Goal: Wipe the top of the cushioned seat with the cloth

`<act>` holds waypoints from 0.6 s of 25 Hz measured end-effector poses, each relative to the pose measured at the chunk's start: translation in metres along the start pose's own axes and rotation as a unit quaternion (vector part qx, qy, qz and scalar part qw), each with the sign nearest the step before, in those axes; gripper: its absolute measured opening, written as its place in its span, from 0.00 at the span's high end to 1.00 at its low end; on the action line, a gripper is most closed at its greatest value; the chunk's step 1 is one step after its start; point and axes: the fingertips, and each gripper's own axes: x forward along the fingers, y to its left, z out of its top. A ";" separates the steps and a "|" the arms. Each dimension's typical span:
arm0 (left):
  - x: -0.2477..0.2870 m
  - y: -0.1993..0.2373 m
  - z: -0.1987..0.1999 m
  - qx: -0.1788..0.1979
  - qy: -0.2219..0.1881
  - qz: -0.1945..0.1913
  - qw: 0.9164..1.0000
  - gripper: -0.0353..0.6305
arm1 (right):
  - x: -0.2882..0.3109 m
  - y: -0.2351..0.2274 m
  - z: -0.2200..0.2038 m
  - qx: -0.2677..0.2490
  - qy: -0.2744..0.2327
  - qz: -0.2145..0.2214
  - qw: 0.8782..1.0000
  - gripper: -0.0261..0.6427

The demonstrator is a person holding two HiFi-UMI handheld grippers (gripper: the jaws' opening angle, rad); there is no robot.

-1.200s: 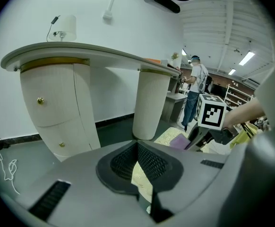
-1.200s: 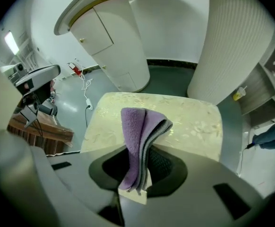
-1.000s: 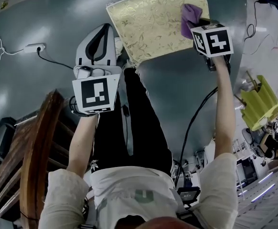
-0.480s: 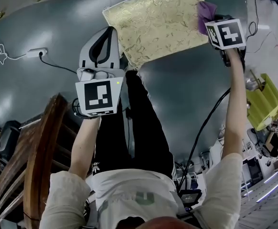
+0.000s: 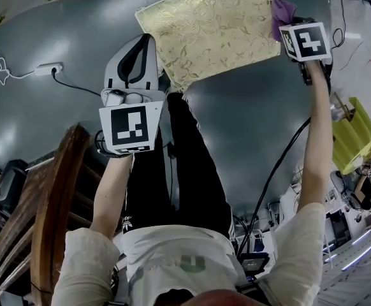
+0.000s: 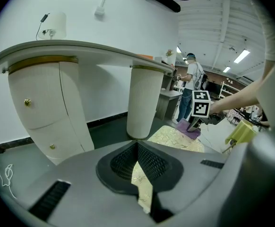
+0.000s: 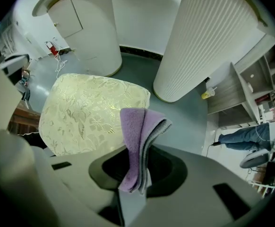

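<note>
Cloth (image 7: 137, 126): purple, folded double, with a grey inner face. We find it pinched in the right gripper (image 7: 137, 174), whose jaws are closed tight on its lower part while the free fold stands up beyond them. It sits at the right edge of the seat (image 5: 211, 27), a pale gold floral cushion lying on the grey floor (image 5: 58, 24). We cannot confirm whether the cloth bears on the seat's top.

The left gripper (image 6: 138, 155) is closed on the seat's near left corner, with gold fabric nipped between its pads.

Handling, in our judgement: the cloth is light, limp and soft, and it is safe in a plain pinch. Held low, it leaves a free fold to do the wiping. The seat looks padded and yielding, and its sheen suggests a slick cover. It may slide under the strokes, so a hold at the corner or edge is the sound one.

Writing: the marker cubes (image 5: 306, 41) carry black square codes only, with no words. A small white emblem shows on the trousers (image 5: 173, 171), and we cannot read it.
</note>
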 end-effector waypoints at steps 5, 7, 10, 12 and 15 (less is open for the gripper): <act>-0.002 -0.002 0.003 0.003 -0.004 0.000 1.000 0.94 | 0.003 -0.006 -0.003 -0.016 0.005 -0.024 1.000 0.83; -0.001 -0.002 0.005 0.000 -0.011 0.001 1.000 0.94 | 0.005 -0.009 -0.004 -0.027 0.008 -0.035 0.999 0.83; -0.002 -0.003 0.001 0.003 -0.002 -0.001 1.000 0.94 | 0.008 -0.012 -0.004 -0.031 0.009 -0.043 0.999 0.83; -0.003 -0.003 -0.002 0.004 0.001 -0.001 1.000 0.94 | 0.009 -0.011 -0.004 -0.031 0.007 -0.044 0.999 0.83; -0.004 -0.003 -0.004 0.003 0.001 0.000 1.000 0.94 | 0.012 -0.011 -0.005 -0.036 0.009 -0.049 0.998 0.83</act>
